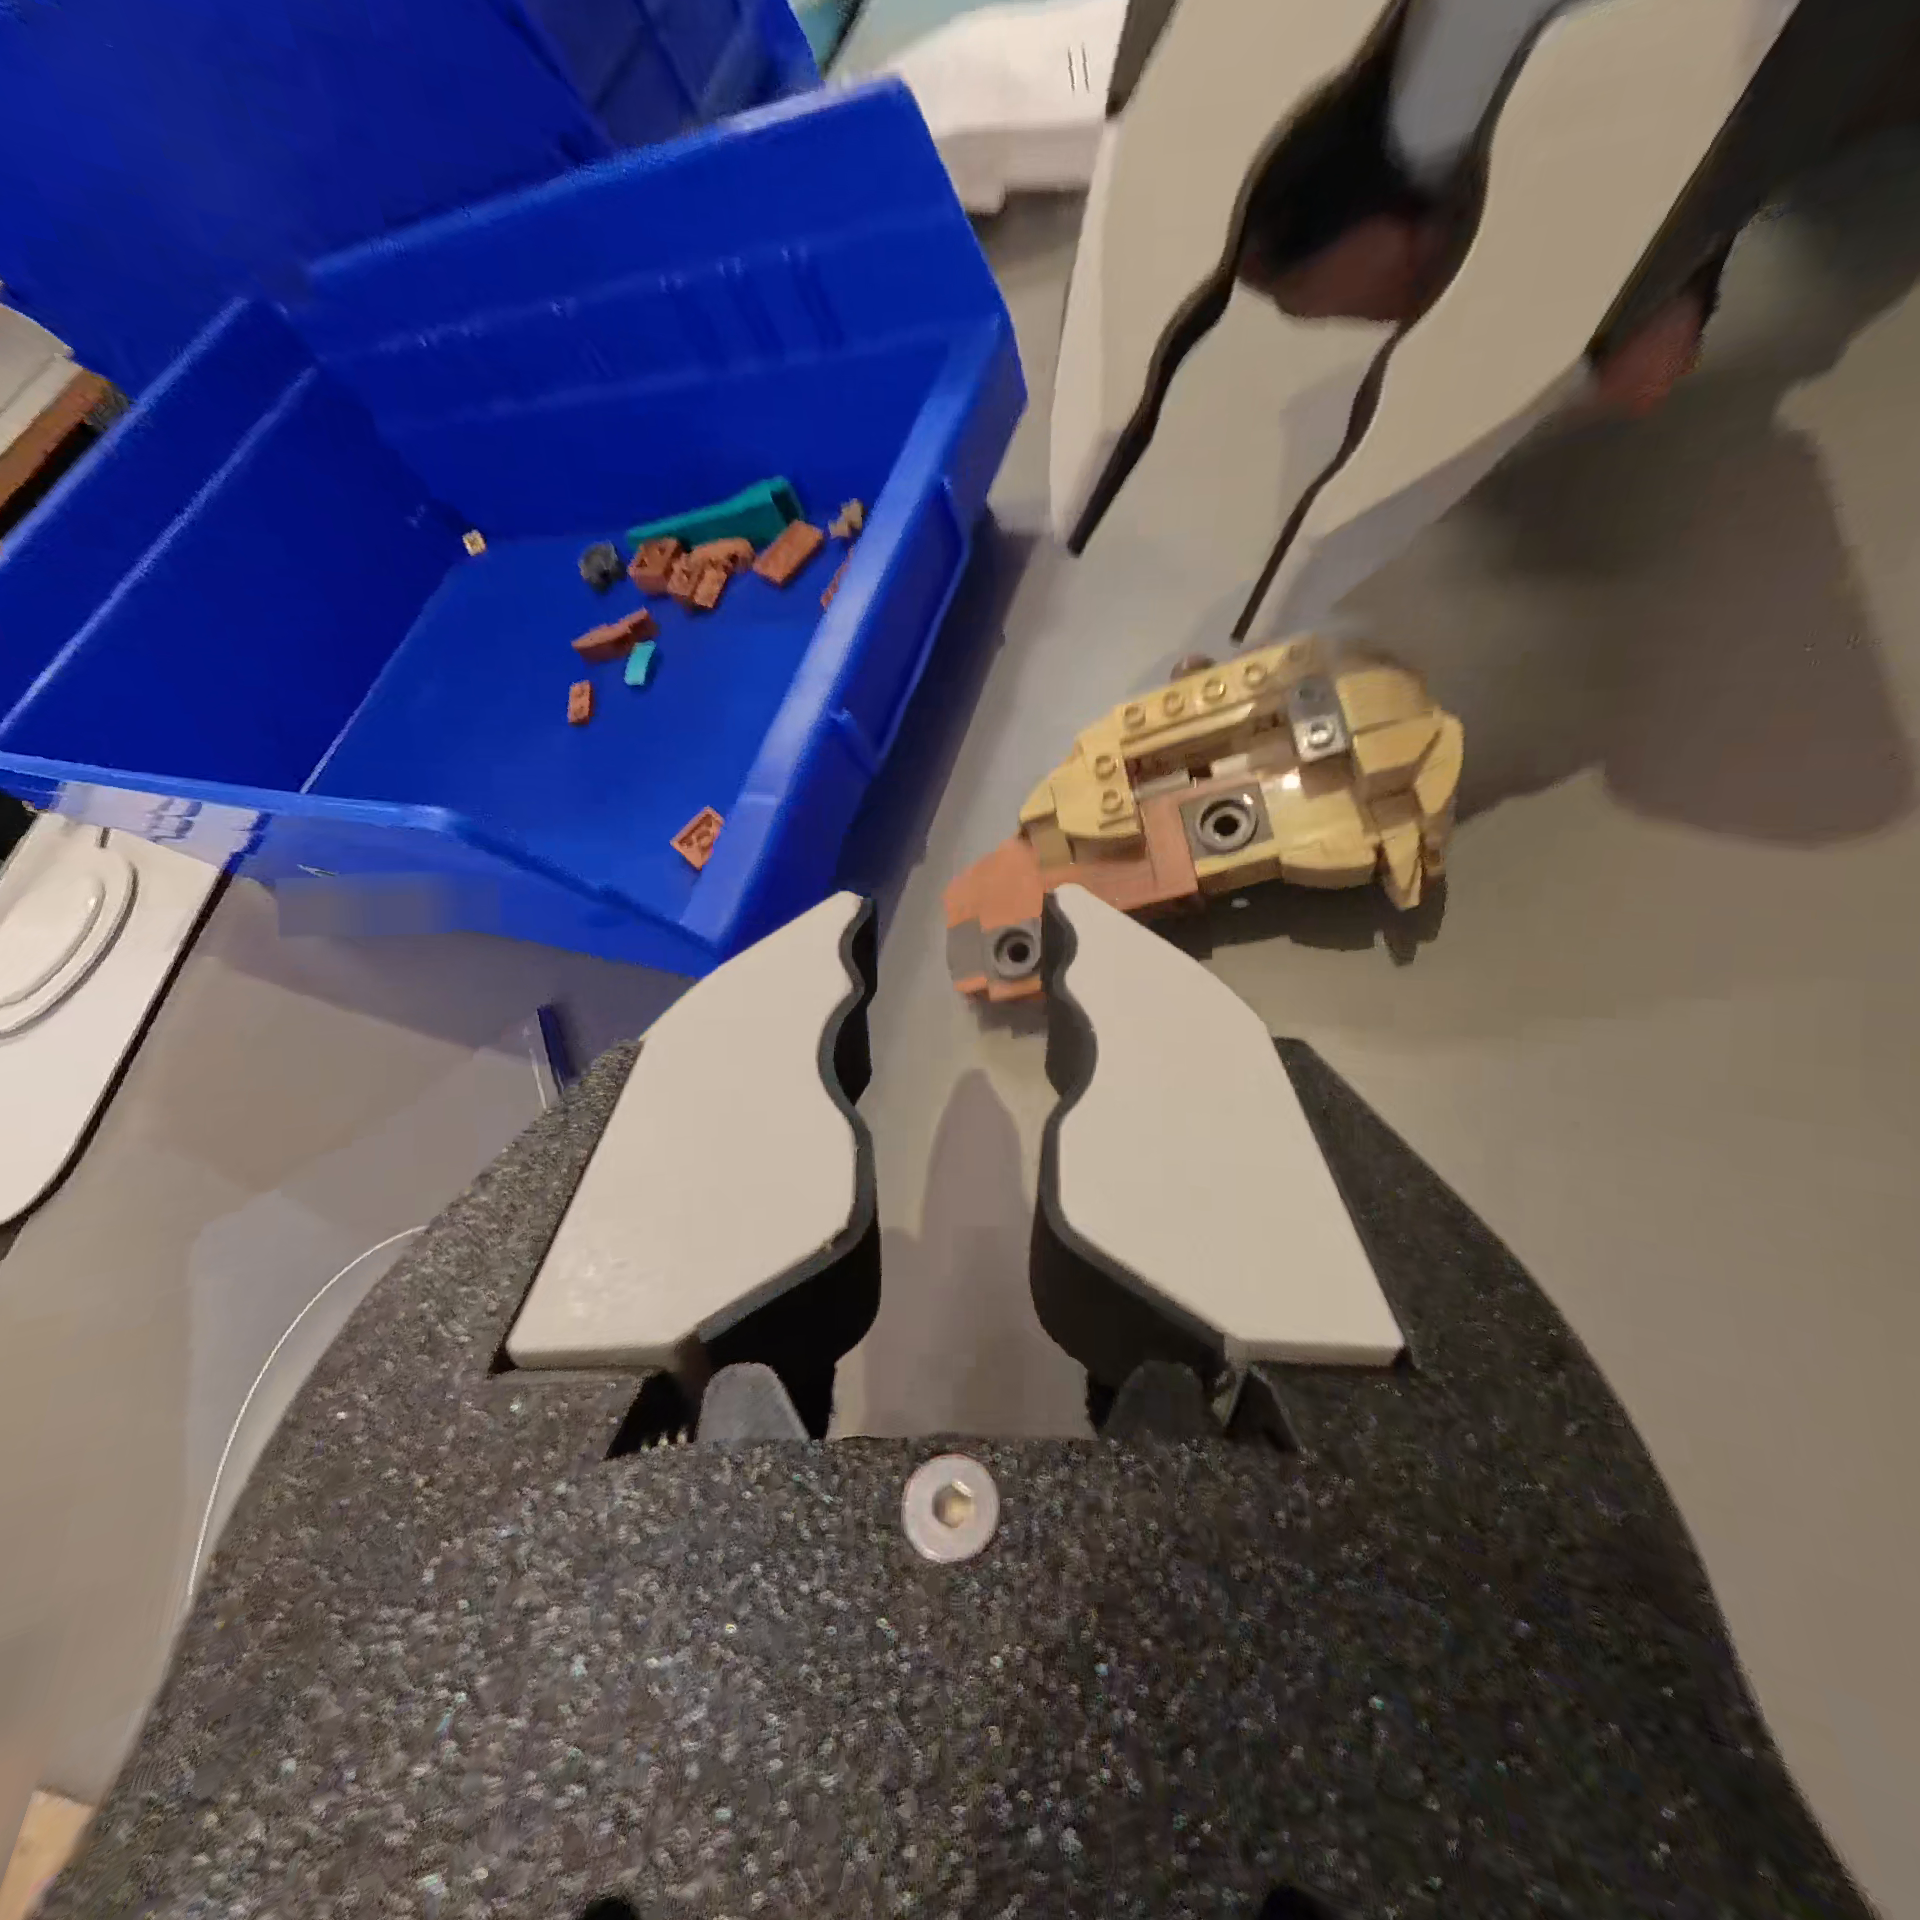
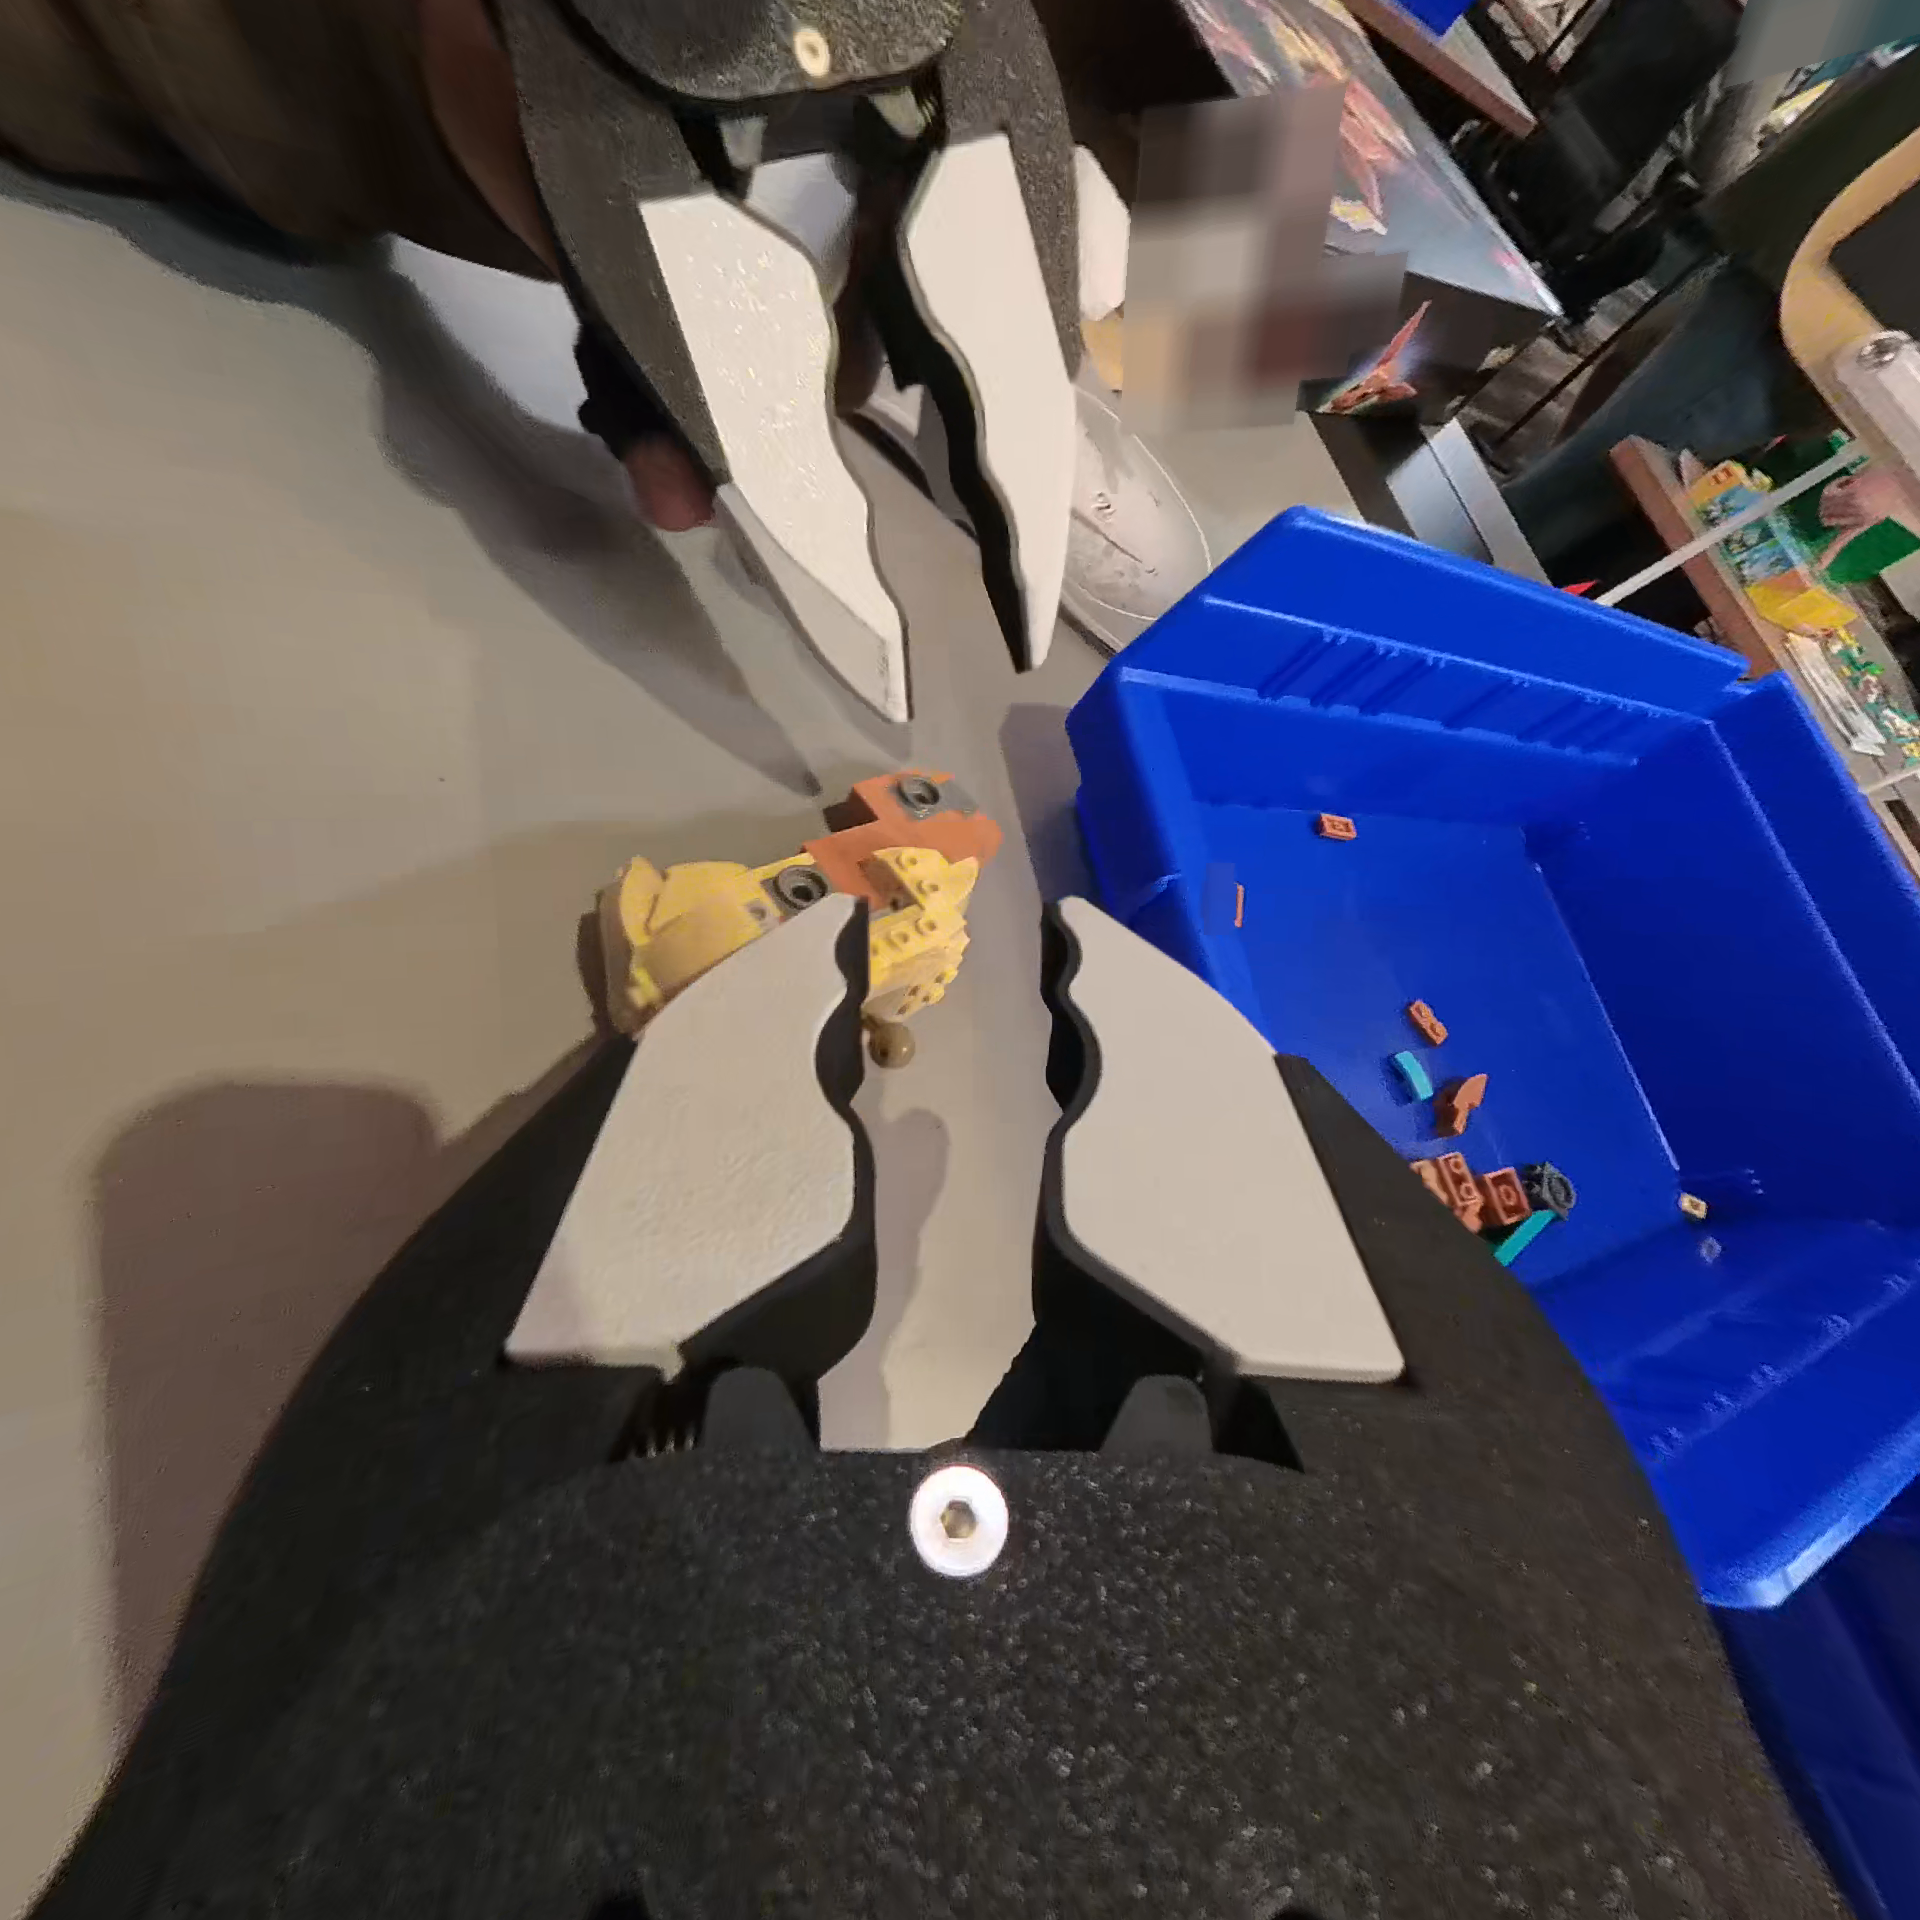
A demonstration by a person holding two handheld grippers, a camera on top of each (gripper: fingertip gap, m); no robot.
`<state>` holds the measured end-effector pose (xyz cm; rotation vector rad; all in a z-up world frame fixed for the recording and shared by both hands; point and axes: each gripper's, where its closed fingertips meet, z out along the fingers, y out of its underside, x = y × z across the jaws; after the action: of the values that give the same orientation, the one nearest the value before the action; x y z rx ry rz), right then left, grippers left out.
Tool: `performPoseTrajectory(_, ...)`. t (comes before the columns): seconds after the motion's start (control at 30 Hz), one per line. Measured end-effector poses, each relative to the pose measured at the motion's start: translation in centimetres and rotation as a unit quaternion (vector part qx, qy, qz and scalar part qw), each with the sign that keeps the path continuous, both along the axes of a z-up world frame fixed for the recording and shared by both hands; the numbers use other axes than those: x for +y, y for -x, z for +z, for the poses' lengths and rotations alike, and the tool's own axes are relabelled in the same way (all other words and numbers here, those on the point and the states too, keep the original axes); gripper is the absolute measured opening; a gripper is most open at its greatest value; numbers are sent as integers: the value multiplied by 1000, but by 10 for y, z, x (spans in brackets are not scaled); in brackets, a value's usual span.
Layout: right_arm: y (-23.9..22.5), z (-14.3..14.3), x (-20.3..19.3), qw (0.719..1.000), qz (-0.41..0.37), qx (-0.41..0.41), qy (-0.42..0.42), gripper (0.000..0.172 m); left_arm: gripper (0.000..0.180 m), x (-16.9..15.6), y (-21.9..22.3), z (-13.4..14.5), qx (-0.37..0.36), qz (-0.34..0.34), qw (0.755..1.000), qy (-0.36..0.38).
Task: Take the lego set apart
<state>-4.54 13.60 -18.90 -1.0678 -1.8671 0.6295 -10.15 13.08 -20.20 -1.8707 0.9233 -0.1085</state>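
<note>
In the left wrist view, the left gripper [image 1: 961, 914] stood with jaws apart, gripping nothing; a tan-and-brown studded plastic brick model [image 1: 1236, 800] lay on the grey tabletop [image 1: 1558, 1143] at one o'clock, and a blue plastic bin [image 1: 904, 644] holding loose small bricks [image 1: 696, 571] lay at eleven.

In the right wrist view, the right gripper [image 2: 961, 914] was likewise parted and bare, with the model [image 2: 790, 904] at eleven o'clock and the bin [image 2: 1455, 727] at two.

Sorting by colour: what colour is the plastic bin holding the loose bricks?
Blue bin, clearest in the left wrist view.
</note>
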Motion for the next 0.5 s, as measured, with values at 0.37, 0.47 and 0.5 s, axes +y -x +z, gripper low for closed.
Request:
performPoseTrajectory(0.37,-12,-19,14,999,6,-29,-14,25,30,-6,-1,-19,11,-8,998,59)
performPoseTrajectory(0.47,-13,-19,14,999,6,-32,-6,24,30,-5,2,-27,-25,19,994,104)
performPoseTrajectory(0.5,-13,-20,14,999,6,-33,-4,23,29,-3,2,-29,-53,34,990,125)
